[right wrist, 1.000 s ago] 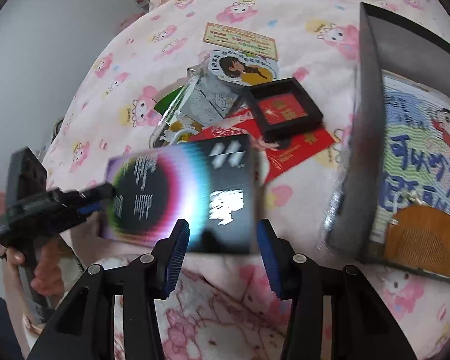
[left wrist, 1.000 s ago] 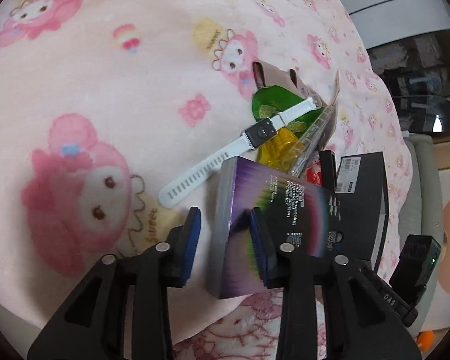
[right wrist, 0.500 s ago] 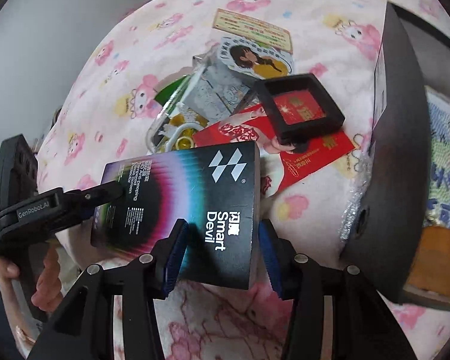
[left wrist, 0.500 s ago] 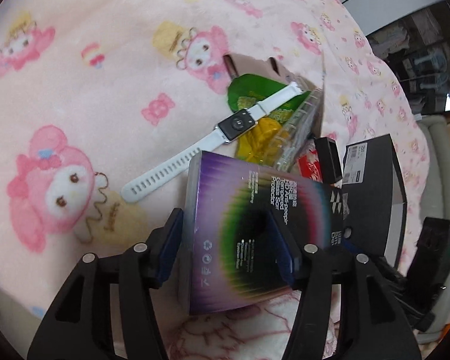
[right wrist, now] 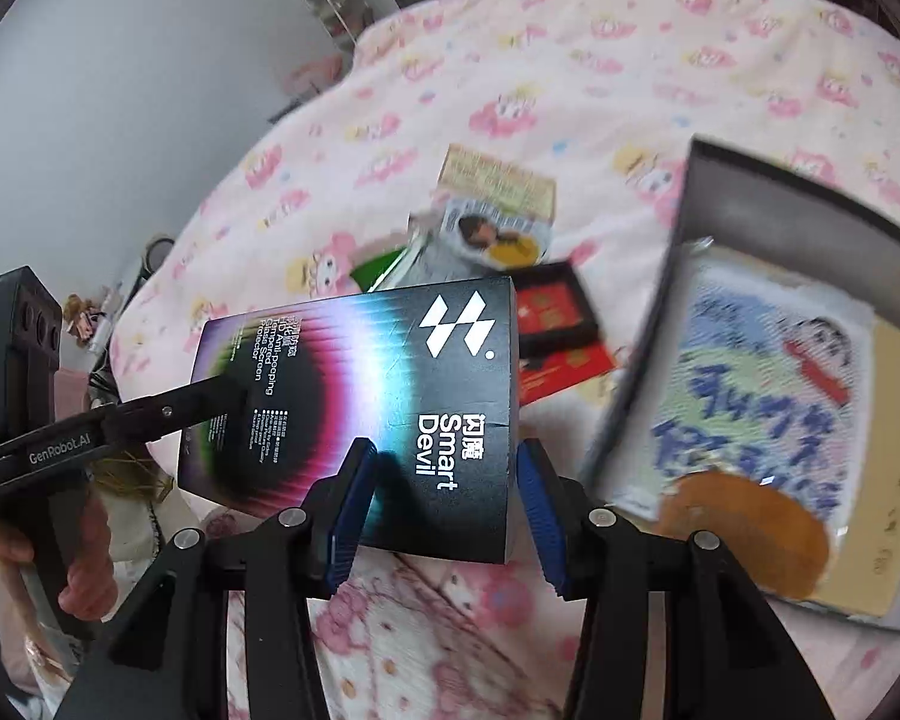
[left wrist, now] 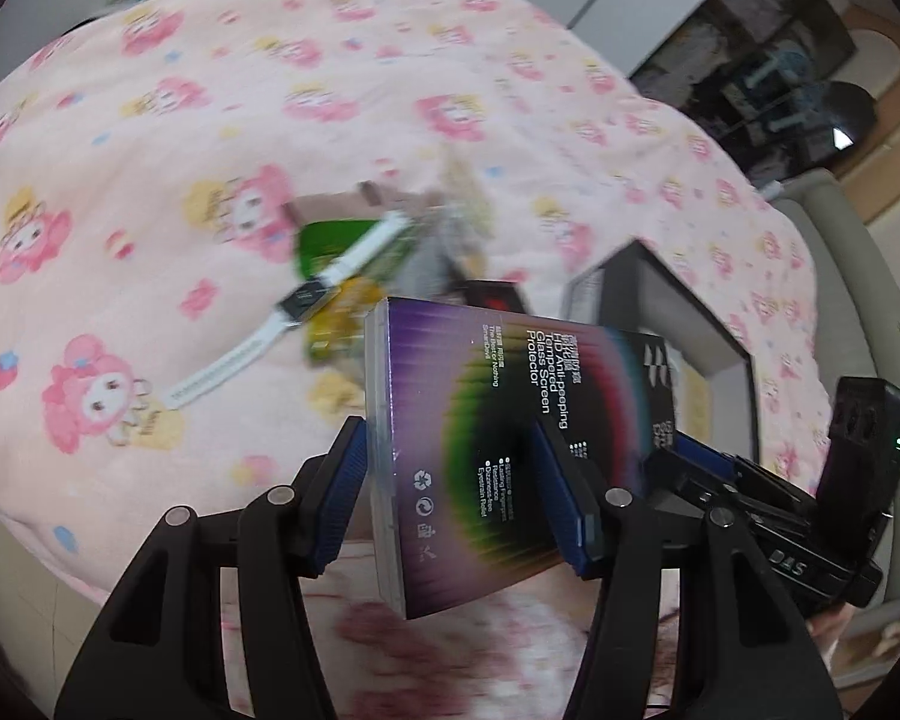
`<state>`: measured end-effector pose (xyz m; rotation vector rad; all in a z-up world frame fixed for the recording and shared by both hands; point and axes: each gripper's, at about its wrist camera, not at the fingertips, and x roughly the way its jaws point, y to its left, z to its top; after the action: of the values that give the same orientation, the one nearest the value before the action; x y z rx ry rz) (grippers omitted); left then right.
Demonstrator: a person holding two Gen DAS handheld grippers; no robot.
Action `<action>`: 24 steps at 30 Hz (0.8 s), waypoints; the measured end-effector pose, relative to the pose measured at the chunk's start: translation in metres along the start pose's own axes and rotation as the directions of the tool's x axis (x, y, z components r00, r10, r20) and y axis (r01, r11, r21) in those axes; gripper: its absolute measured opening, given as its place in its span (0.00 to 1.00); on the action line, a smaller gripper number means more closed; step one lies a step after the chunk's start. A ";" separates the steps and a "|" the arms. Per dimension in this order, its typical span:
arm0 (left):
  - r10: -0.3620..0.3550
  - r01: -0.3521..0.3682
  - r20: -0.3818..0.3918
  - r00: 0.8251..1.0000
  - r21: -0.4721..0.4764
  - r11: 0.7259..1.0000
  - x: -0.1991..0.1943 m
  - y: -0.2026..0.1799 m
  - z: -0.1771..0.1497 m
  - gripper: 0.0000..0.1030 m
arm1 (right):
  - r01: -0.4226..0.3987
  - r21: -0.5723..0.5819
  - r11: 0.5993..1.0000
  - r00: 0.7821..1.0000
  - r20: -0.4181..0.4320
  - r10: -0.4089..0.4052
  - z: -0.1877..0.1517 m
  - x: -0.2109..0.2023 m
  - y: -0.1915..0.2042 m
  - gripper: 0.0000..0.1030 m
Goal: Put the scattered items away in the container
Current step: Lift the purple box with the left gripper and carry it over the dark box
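Box: glossy flat cardboard screen-protector box, black with a rainbow ring print and white lettering, was held off the bedding, tilted, between both tools, beside the container.
Left gripper: black plastic arms with ribbed blue pads; one pad lay against the box's narrow side, the other on its printed face, clamped on the box.
Right gripper: same build; its blue pads pinched the box's near end from both sides.
Container: shallow rectangular grey tray with a thin dark rim, lying open on the bedding.
Inside container: woven cartoon-print cloth and a rounded brown wooden piece.
Bedding: soft fleecy pink blanket printed with cartoon characters.
Scatter: white ridged-strap watch, small square black frame with red inlay, red paper envelope, blurred.
Hand: gripped the left tool's handle.
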<state>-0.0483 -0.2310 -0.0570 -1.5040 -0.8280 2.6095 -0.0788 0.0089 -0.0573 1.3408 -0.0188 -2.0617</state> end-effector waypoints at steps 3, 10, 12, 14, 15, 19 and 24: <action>-0.028 0.028 0.002 1.000 0.039 0.999 0.006 -0.032 -0.002 0.54 | 0.022 0.001 1.000 1.000 0.021 -0.022 -0.004 -0.021 -0.022 0.43; -0.129 0.136 -0.067 0.989 0.119 0.983 0.048 -0.124 0.003 0.54 | 0.088 0.083 0.993 0.991 0.090 -0.096 -0.011 -0.076 -0.106 0.43; -0.137 0.147 -0.078 0.987 0.137 0.980 0.063 -0.148 0.005 0.54 | 0.093 0.112 0.989 0.989 0.105 -0.105 -0.010 -0.088 -0.134 0.43; -0.138 0.151 -0.090 0.986 0.156 0.976 0.081 -0.169 0.007 0.52 | 0.103 0.141 0.985 0.987 0.110 -0.119 -0.009 -0.096 -0.160 0.43; -0.135 0.151 -0.103 0.985 0.163 0.975 0.094 -0.179 0.008 0.52 | 0.113 0.149 0.982 0.985 0.115 -0.130 -0.010 -0.099 -0.172 0.43; -0.102 0.132 -0.158 0.982 0.191 0.973 0.134 -0.203 0.009 0.50 | 0.124 0.224 0.967 0.981 0.118 -0.153 -0.020 -0.101 -0.215 0.43; -0.042 0.087 -0.216 0.976 0.200 0.976 0.174 -0.218 0.007 0.52 | 0.176 0.262 0.949 0.975 0.086 -0.205 -0.023 -0.094 -0.240 0.43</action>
<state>-0.1998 0.0001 -0.0945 -1.6257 -0.5545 2.3514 -0.1618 0.2533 -0.0778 1.4215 -0.2162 -2.3613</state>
